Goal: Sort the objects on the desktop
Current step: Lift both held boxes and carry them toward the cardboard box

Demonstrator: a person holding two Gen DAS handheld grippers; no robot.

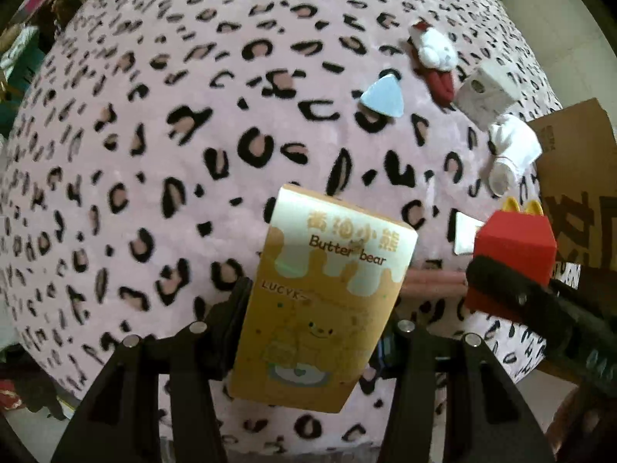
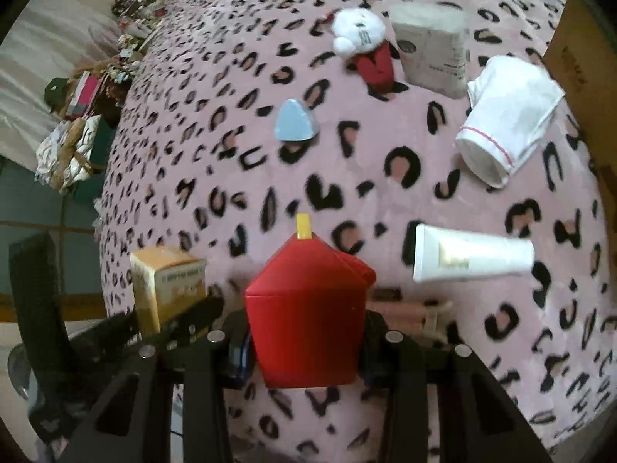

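Butter bear box (image 1: 324, 308) sits pinched between my left fingers (image 1: 314, 332), held above the leopard-print tabletop (image 1: 154, 154) — a tall orange-yellow carton with cream drips and a bear printed on its front. My right fingers (image 2: 304, 343) clamp the red house-shaped box (image 2: 308, 316), its yellow handle (image 2: 303, 227) sticking up from the roof; both boxes are closed, so I cannot tell what is inside. A brown cardboard box (image 1: 574, 177) stands at the tabletop's right edge, its inside hidden. On the cloth lie a white tube (image 2: 474, 257), rolled white socks (image 2: 509, 115), a blue triangle (image 2: 296, 121), a white plush (image 2: 360, 32) and a pale carton (image 2: 432, 48) — all well apart from my fingers.
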